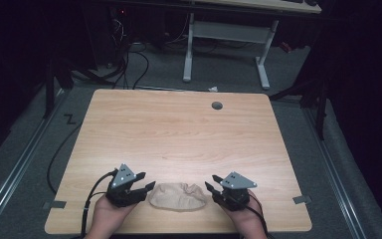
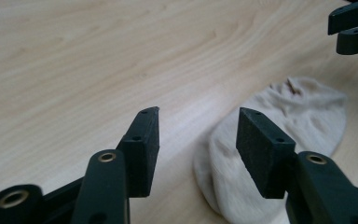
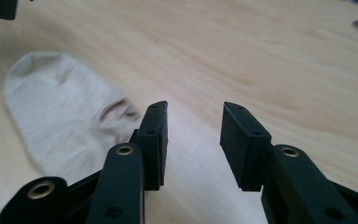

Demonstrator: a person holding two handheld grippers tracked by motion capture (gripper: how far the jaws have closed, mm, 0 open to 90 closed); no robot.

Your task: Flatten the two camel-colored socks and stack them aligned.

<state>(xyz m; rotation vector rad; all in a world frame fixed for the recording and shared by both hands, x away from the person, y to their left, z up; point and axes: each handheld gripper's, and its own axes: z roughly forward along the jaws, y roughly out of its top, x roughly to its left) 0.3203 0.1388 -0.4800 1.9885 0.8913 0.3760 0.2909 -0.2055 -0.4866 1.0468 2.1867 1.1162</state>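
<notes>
While both grippers' fingers (image 2: 144, 135) gape empty, the sock (image 1: 178, 196) lies between them.

We see a light wooden table (image 1: 179, 129) with a round grey grommet (image 1: 217, 105) set into its top near the far edge. A single beige sock (image 1: 178, 196) lies flat on the wood, well apart from the grommet, close to the near edge.

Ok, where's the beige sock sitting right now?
In the high view the beige sock lies flat on the wooden table near its front edge, between the left tongs and the right tongs, both open and neither gripping it.
</notes>
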